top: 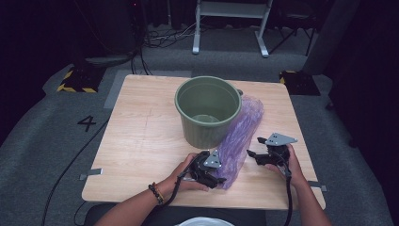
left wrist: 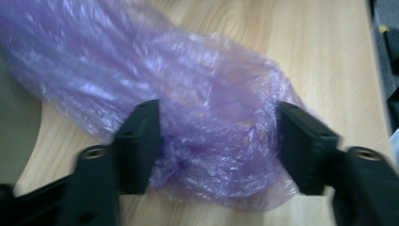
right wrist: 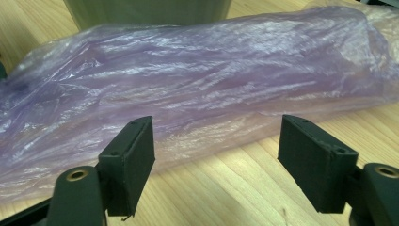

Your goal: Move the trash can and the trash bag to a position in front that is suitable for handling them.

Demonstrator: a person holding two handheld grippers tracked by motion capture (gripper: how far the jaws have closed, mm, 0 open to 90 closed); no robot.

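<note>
Purple plastic bag (top: pixel 241 136) lay flat on surface (top: pixel 141 141), long axis running from near edge up-right, beside green bucket (top: pixel 207 111). Left gripper (top: pixel 214 174) jaws apart, straddling bag's near end. Right gripper (top: pixel 253 147) jaws apart, just beside bag.

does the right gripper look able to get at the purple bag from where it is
Probably yes. The right gripper has its jaws open, pointing at the long side of the purple bag, with bare table between them. The green bucket stands behind the bag, out of the way.
</note>
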